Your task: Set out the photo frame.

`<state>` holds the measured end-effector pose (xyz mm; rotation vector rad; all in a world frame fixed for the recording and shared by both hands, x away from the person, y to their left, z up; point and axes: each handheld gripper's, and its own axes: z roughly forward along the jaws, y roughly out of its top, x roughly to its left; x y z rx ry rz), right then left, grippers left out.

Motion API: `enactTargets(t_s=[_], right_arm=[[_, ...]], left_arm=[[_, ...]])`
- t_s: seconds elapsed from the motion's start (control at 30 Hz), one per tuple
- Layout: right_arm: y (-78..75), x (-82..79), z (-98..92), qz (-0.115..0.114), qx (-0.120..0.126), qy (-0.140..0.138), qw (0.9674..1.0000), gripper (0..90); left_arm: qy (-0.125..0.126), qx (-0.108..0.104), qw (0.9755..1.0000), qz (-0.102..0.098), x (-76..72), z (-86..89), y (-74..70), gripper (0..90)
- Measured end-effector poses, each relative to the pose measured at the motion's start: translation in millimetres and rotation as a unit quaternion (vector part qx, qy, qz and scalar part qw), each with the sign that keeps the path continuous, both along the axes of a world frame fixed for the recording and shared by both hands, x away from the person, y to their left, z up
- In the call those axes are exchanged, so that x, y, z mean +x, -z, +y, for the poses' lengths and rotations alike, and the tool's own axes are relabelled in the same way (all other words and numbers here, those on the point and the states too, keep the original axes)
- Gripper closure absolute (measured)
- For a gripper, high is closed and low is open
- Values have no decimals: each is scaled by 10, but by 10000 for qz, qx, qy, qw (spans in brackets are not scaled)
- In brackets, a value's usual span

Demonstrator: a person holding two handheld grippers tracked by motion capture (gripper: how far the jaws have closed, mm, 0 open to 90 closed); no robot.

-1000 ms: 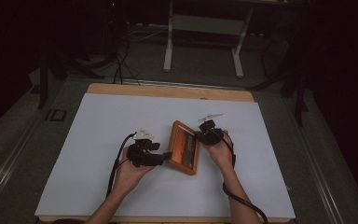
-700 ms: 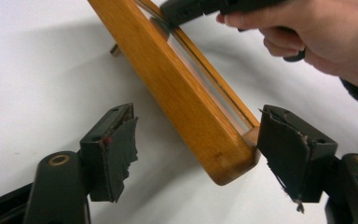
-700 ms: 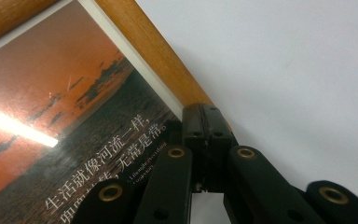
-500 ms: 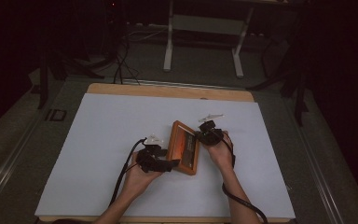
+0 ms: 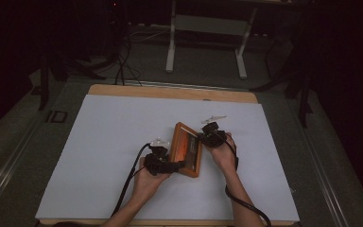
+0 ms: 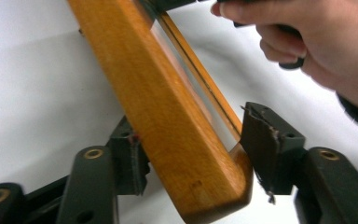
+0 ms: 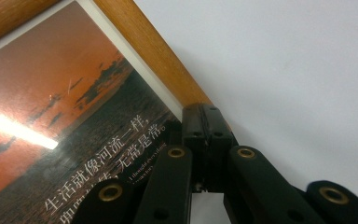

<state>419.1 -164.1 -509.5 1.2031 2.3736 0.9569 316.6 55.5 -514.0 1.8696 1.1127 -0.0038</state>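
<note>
The wooden picture frame (image 5: 187, 149) lies on the white bench (image 5: 99, 142) between both hands. The right gripper (image 7: 207, 122) has its jaws clenched against the frame's edge. The left gripper (image 6: 193, 154) straddles the near corner, its jaws just closing yet not pressing. If they close off-centre, the frame could twist and slip from the thin right-hand hold
</note>
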Motion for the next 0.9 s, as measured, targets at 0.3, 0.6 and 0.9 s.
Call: enactTargets(t_s=[0.3, 0.6, 0.9], right_arm=[[-1, -19, -24, -59, -20, 52, 10000, 873], [-153, -151, -91, -231, -338, -86, 9991, 782], [-433, -318, -233, -716, -565, -137, 9957, 761]], left_arm=[[-120, 1, 9999, -6, -12, -67, -87, 513], [3, 202, 9998, -94, 60, -180, -200, 563], [134, 35, 9999, -64, 204, -189, -299, 674]])
